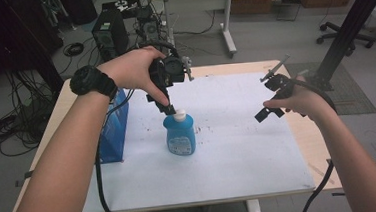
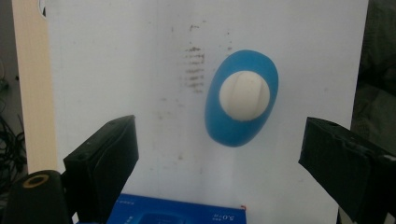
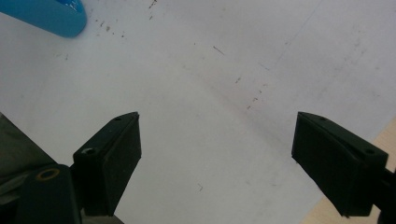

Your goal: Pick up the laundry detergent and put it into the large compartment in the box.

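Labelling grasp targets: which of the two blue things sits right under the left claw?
The blue plastic bottle with the white cap, upright mid-table; the left claw hangs open above its cap. The blue rectangular box stands apart at the table's left.

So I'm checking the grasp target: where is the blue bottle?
High view: the blue bottle stands upright mid-table, right of the blue box, under the left gripper.

One blue bottle (image 1: 180, 135) with one white cap (image 1: 179, 116) stands near the middle of the tabletop (image 1: 259, 156); one blue box (image 1: 111, 127) stands at the tabletop's left edge; two grippers are held above it, the left gripper (image 1: 168, 109) and the right gripper (image 1: 270, 97), each with two black jaws spread apart; one black wristwatch (image 1: 90, 81) circles one forearm.
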